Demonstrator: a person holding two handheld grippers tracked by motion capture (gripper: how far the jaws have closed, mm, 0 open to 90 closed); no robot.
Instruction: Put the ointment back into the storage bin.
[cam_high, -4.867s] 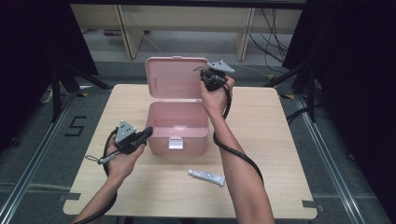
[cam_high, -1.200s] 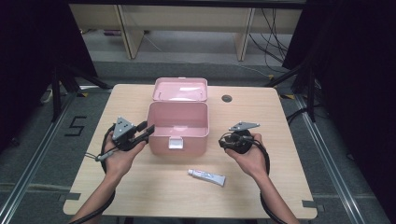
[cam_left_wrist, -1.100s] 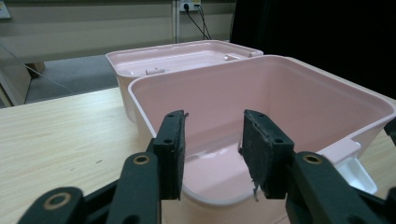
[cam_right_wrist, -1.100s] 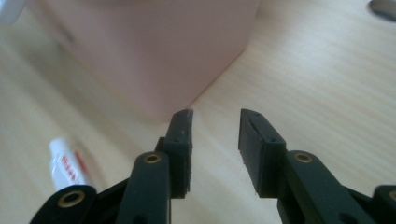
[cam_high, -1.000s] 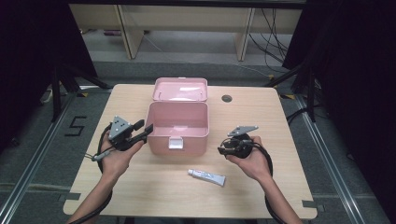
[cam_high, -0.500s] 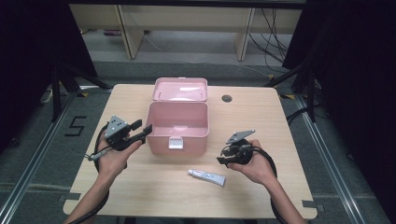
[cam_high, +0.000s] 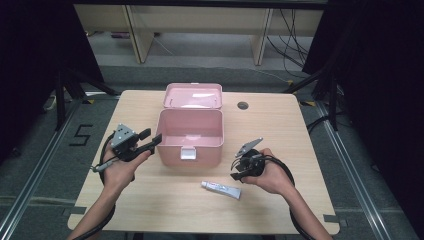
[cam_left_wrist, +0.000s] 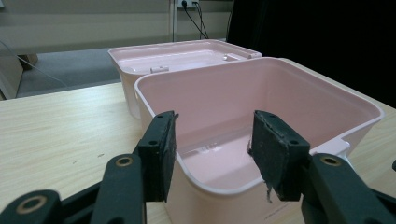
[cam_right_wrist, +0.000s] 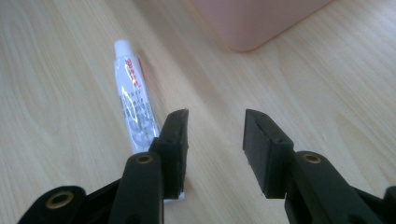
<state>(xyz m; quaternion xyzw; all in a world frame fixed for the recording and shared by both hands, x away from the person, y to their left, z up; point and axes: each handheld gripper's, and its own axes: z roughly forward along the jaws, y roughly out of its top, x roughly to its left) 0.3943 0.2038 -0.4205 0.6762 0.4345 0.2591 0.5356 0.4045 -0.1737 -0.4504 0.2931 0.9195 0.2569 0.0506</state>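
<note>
Right gripper (cam_high: 239, 169) in the person's right hand (cam_high: 267, 172), low over the wooden table (cam_high: 280, 125), jaws spread wide and just opened further, then eased back a touch, nothing between them. In the right gripper view, white tube (cam_right_wrist: 133, 100) flat on the table just beside and ahead of the left-hand jaw, its crimped end partly hidden behind that jaw, cap end pointing away; not touched by either pad as far as visible. In the high view, same tube (cam_high: 220, 189) just below and slightly left of the right gripper, near but apart from the fingertips.

Left gripper (cam_high: 150, 141) in the left hand (cam_high: 120, 167), jaws apart and just widened, holding nothing. In the left gripper view, near corner of the pink box (cam_left_wrist: 261, 93) straight ahead of the jaws, rim rising between and behind the two pads (cam_left_wrist: 161, 154); contact with the wall not clear. Box open, inside bare, lid (cam_left_wrist: 182, 53) thrown back flat on the table beyond the body. In the high view, pink box (cam_high: 190, 150) just to the right of the left gripper and up-left of the right one, sitting between the two; white latch (cam_high: 187, 154) on its front wall facing the person. Black cables trailing back from both grippers along the forearms.
</note>
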